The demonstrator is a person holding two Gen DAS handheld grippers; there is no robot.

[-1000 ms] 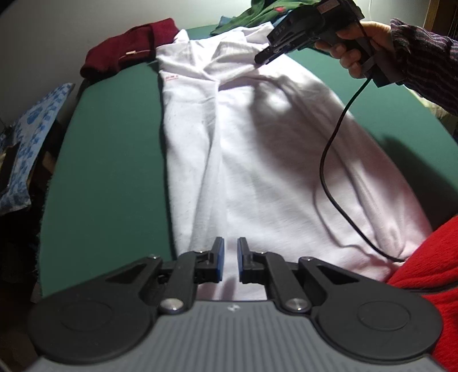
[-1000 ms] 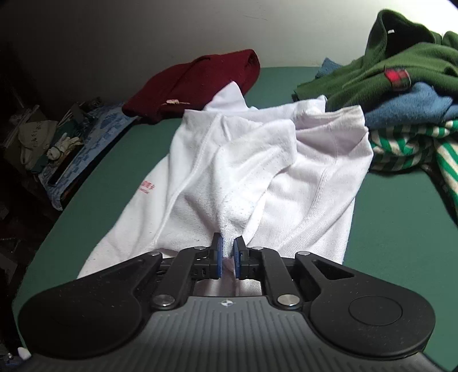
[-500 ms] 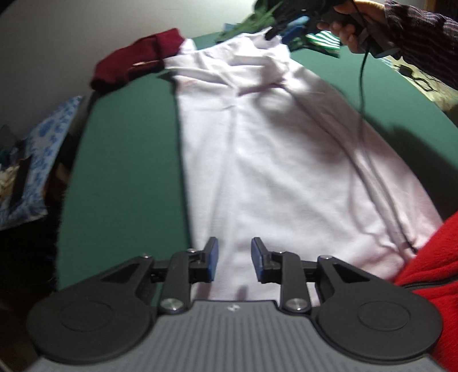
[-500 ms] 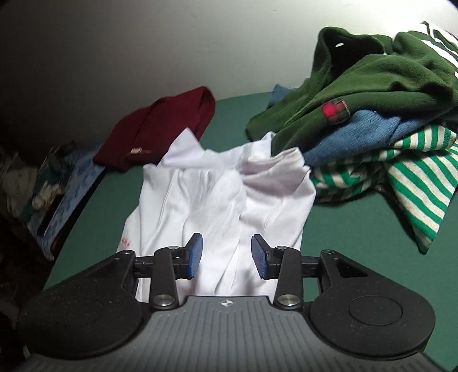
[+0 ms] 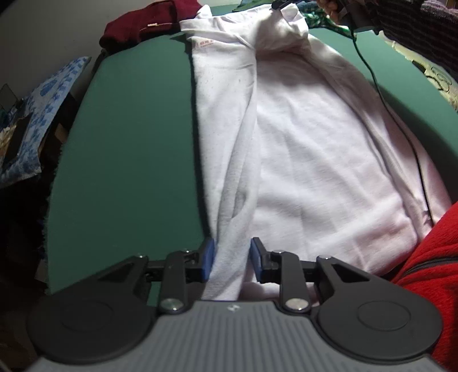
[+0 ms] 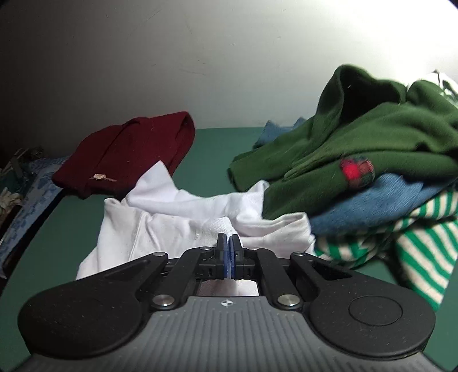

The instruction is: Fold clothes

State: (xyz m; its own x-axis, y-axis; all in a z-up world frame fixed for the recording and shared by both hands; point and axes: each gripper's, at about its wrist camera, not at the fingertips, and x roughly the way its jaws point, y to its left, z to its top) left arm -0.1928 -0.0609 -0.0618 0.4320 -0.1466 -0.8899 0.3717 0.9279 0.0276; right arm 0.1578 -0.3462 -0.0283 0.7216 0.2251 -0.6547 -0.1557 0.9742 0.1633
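Note:
A white shirt [image 5: 315, 143] lies lengthwise on the green table [image 5: 128, 143], its left side folded in over the body. At the shirt's near hem my left gripper [image 5: 232, 254] is open, with the edge of that fold lying between its fingers. At the far end, by the collar, my right gripper [image 6: 230, 249] has its pads pressed together on the white shirt [image 6: 171, 229]. The cloth there rises up toward it. A hand [image 5: 329, 8] in a dark striped sleeve holds that gripper at the top of the left wrist view.
A maroon garment [image 6: 128, 160] lies folded at the far left. A pile with a green sweater [image 6: 357, 143], a blue knit [image 6: 357, 206] and a green-striped top [image 6: 415, 246] sits at the far right. A black cable [image 5: 400, 120] trails across the shirt. Red cloth [image 5: 429, 271] is near right.
My left gripper went from shut to open at the hem. My right gripper opened, moved up to the collar end and shut there.

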